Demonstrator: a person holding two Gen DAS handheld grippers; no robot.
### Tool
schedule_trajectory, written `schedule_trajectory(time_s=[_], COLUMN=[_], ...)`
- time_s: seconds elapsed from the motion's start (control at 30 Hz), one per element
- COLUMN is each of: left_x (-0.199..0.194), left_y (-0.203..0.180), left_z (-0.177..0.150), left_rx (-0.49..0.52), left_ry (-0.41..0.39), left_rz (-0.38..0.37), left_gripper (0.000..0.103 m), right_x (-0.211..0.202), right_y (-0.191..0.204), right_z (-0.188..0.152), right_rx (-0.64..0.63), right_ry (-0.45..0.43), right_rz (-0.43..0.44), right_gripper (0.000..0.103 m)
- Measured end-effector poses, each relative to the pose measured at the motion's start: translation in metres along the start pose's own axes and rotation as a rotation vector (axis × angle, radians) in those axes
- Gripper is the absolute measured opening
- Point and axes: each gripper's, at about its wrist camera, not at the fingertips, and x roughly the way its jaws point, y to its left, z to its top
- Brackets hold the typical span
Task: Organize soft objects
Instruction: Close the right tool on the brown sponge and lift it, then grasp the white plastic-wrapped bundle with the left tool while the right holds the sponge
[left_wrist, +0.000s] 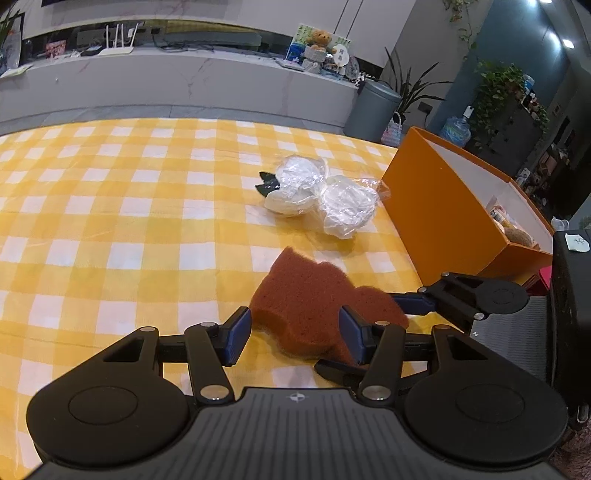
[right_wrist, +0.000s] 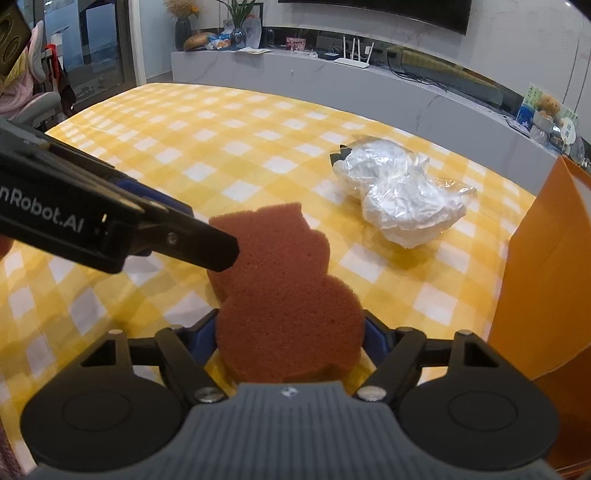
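Observation:
A brown bear-shaped sponge (right_wrist: 284, 295) hangs tilted just above the yellow checked cloth (right_wrist: 221, 147). My right gripper (right_wrist: 290, 332) is shut on its round lower lobe, with a blue pad against each side. In the left wrist view the sponge (left_wrist: 310, 291) sits between the pads of my left gripper (left_wrist: 293, 332), which holds its other end. The right gripper's fingers (left_wrist: 413, 301) come in there from the right. One of the left gripper's fingers (right_wrist: 207, 243) crosses the sponge's upper left edge in the right wrist view.
Two white soft items wrapped in clear plastic (left_wrist: 317, 199) lie on the cloth beyond the sponge. An open orange box (left_wrist: 443, 214) with several items inside stands at the right edge. A grey counter runs behind the table.

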Motion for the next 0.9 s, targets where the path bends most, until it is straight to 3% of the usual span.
schedule_trajectory(time_s=[0.2,0.43,0.57,0.7,0.8,0.9], left_x=[-0.014,-0.028,-0.014,0.010,0.035,0.062], left_y=[-0.004,-0.020,-0.020,-0.016,-0.011,-0.015], left_z=[0.005,0.023,0.039,0.059,0.070,0.075], left_rx=[0.039,0.103,0.005,-0.135,-0.265,-0.323], left_ry=[-0.087,-0.150,-0.119,-0.100,-0.071,-0.045], left_rz=[-0.007,-0.029,-0.072,-0.091,-0.120,-0.093], left_gripper=[0.062,0.062,0.064,0.089,0.089,0.089], right_x=[-0.028,-0.080,-0.097,-0.109,-0.112,-0.112], right_y=[0.004,-0.006,-0.033,-0.067,-0.087,-0.103], right_z=[0.005,0.025,0.039,0.042,0.041,0.040], right_rx=[0.049,-0.025,0.006,0.077,0.098,0.139], right_ry=[-0.030,-0.072,-0.086,-0.083,-0.077,-0.079], right_rz=[-0.071,-0.235,-0.319,-0.374,-0.414,-0.421], right_gripper=[0.072,0.072,0.073,0.073,0.073,0.073])
